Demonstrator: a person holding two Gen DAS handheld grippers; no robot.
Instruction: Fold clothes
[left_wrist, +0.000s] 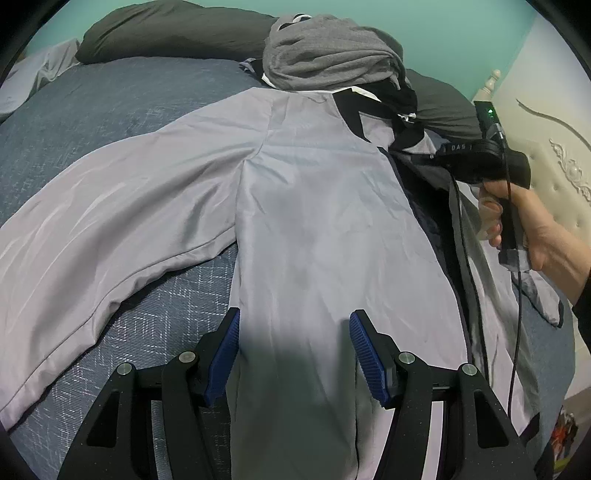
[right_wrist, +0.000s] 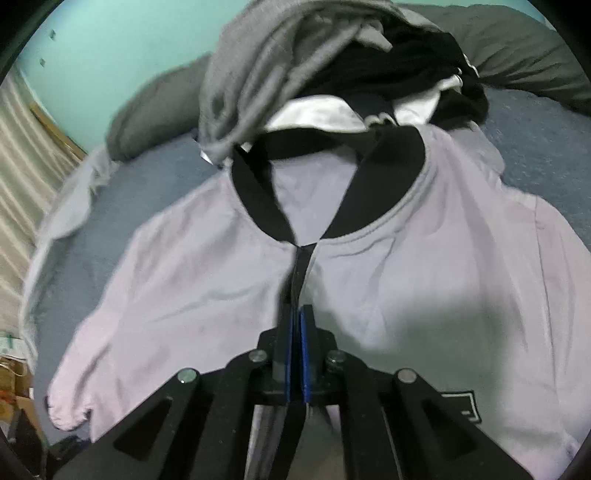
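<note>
- Jacket, pale lilac with a black collar, lies spread face-up on the bed, one sleeve flung wide; no fold shows yet.
- Right gripper: fingers pressed together at the dark front zip edge (pinching it, as far as the blur allows).
- Left gripper: fingers apart over the hem, holding nothing.
- Unfolded heap waits beyond the collar.

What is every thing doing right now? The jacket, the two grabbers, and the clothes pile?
Jacket: spread flat on the bed, front closed.
Left gripper: open, hovering over the jacket.
Right gripper: shut on the jacket's dark front edge.
Clothes pile: heaped, unfolded, past the collar.
</note>
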